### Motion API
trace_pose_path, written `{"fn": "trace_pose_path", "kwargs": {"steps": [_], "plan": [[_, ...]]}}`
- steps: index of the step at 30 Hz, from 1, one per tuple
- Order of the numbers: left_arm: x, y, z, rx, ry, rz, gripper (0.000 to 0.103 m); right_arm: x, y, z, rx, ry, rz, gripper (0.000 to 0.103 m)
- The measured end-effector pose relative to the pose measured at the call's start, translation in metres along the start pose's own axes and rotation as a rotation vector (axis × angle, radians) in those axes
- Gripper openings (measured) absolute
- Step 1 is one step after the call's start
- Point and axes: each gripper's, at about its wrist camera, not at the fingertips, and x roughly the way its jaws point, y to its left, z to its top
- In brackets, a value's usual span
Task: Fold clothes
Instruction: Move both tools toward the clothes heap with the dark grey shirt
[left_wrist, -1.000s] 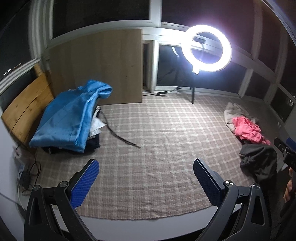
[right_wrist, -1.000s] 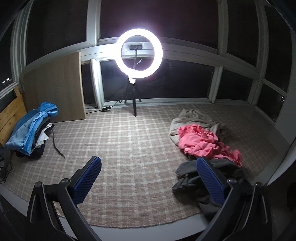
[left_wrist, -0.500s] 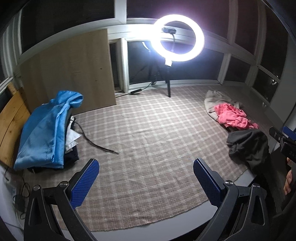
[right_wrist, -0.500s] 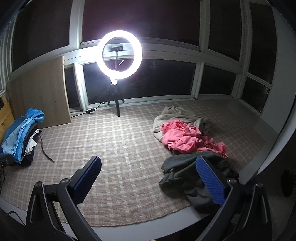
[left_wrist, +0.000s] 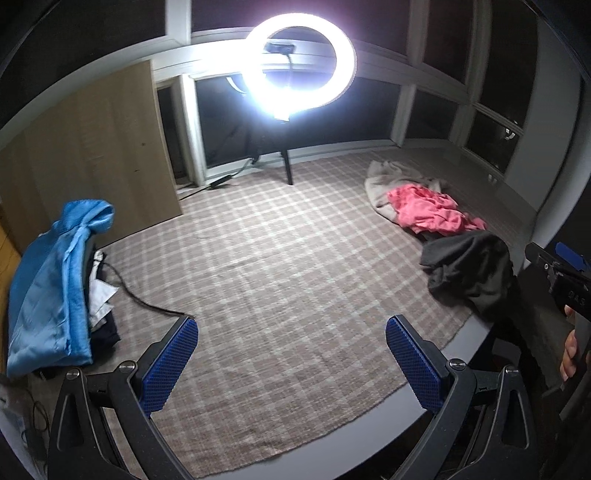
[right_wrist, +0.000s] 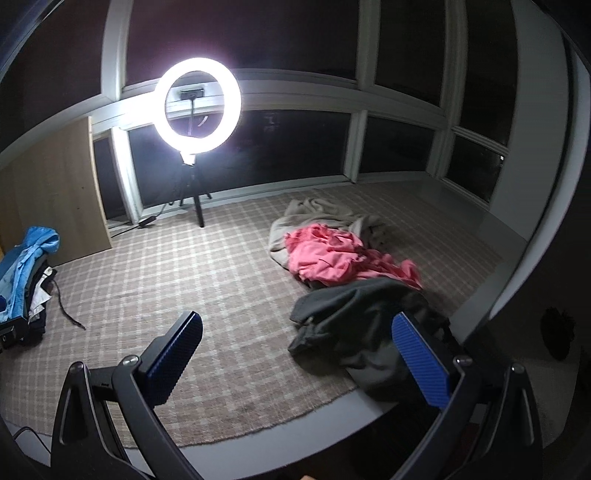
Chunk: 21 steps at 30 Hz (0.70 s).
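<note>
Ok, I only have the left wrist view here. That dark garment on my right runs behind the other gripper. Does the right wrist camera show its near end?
Observer: Yes. The dark garment reaches to the near edge of the rug, partly behind the right gripper's blue pad.
Operator: Is that gripper holding anything?
Observer: No, its jaws stand wide open with nothing between them.
Operator: And the pink garment, touching the dark one?
Observer: The pink garment lies on a beige cloth, and its near tail meets the dark garment's far edge.
</note>
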Motion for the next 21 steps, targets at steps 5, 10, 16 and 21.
{"fn": "trace_pose_path", "kwargs": {"steps": [5, 10, 16, 21], "plan": [[0.006, -0.01, 0.003, 0.05, 0.01, -0.048, 0.102, -0.006, -0.008, -0.009, 0.032, 0.01, -0.049, 0.103], [0.013, -0.024, 0.007, 0.089, 0.019, -0.083, 0.102, -0.011, -0.015, -0.015, 0.049, 0.017, -0.092, 0.103], [0.016, -0.041, 0.012, 0.115, 0.023, -0.1, 0.102, -0.01, -0.027, -0.015, 0.07, 0.016, -0.129, 0.103], [0.021, -0.05, 0.019, 0.107, 0.022, -0.084, 0.102, 0.001, -0.038, -0.011, 0.064, 0.014, -0.113, 0.103]]}}
